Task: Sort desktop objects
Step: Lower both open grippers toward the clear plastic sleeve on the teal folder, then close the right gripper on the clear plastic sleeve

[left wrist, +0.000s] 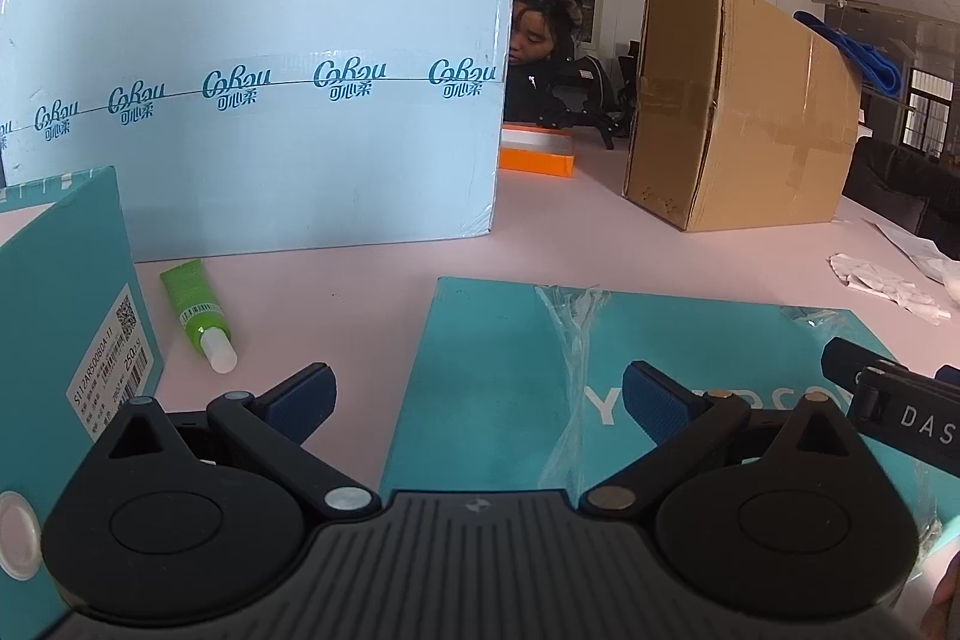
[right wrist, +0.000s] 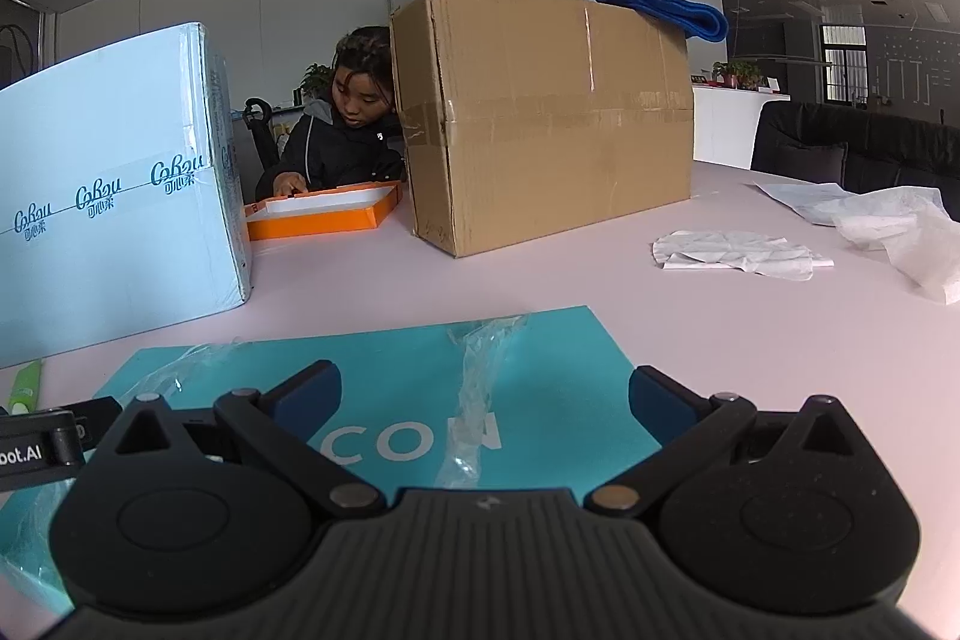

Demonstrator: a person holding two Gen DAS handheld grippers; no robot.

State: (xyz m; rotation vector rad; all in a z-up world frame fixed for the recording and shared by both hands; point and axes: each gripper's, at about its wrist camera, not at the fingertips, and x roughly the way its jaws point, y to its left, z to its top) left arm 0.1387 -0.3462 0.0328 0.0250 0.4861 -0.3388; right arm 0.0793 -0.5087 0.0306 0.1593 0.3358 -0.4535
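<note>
A flat teal box lid with torn clear wrap lies on the pink table, also seen as the teal box lid in the right wrist view. My left gripper is open over its left edge, nothing between its fingers. My right gripper is open above the same lid, empty. A green tube with a white cap lies left of the lid; a sliver of the green tube shows at the right view's left edge. An upright teal box with a barcode label stands at far left.
A big pale-blue carton stands behind the tube and a brown cardboard box to its right. Between them a person touches an orange tray. Crumpled white paper lies at right. The other gripper's body juts in at right.
</note>
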